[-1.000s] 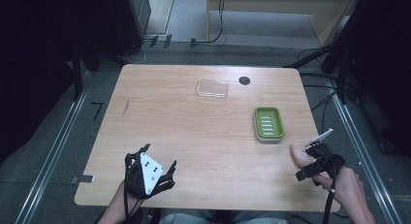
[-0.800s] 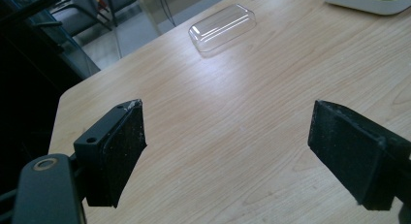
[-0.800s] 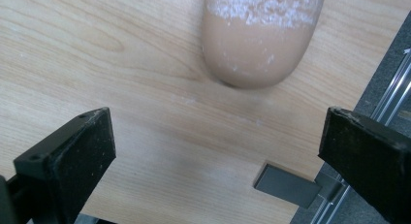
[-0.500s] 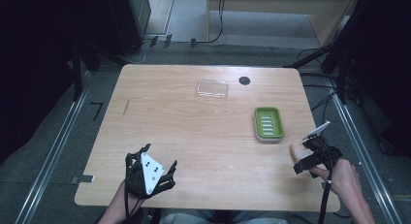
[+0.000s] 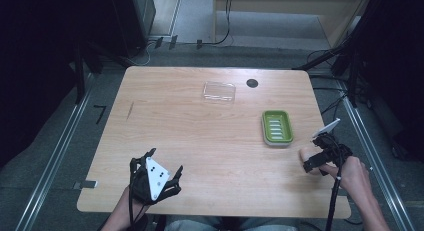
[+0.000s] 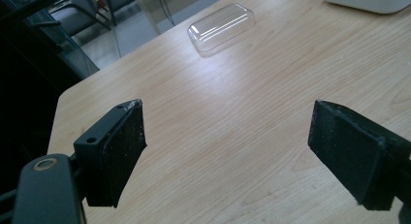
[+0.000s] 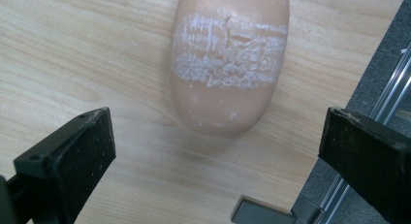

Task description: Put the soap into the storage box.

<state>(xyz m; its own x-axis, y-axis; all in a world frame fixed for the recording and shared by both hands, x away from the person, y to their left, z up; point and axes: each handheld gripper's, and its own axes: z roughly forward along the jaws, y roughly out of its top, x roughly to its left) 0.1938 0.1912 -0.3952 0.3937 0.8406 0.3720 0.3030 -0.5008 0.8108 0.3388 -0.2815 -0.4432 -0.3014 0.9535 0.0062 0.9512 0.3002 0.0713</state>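
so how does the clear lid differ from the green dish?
The clear lid is see-through, showing the wood beneath; the green dish is opaque, green inside with a pale outer rim. The clear lid lies dome up, long side across the table; the green dish sits open side up, ribbed inside, long side running away from the person. The lid lies farther from the person, near a dark round hole. Both are rounded rectangles, empty and untouched.

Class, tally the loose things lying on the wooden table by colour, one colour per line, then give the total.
Green soap dish: 1
Clear plastic lid: 1
Peach soap bar: 1
Total: 3
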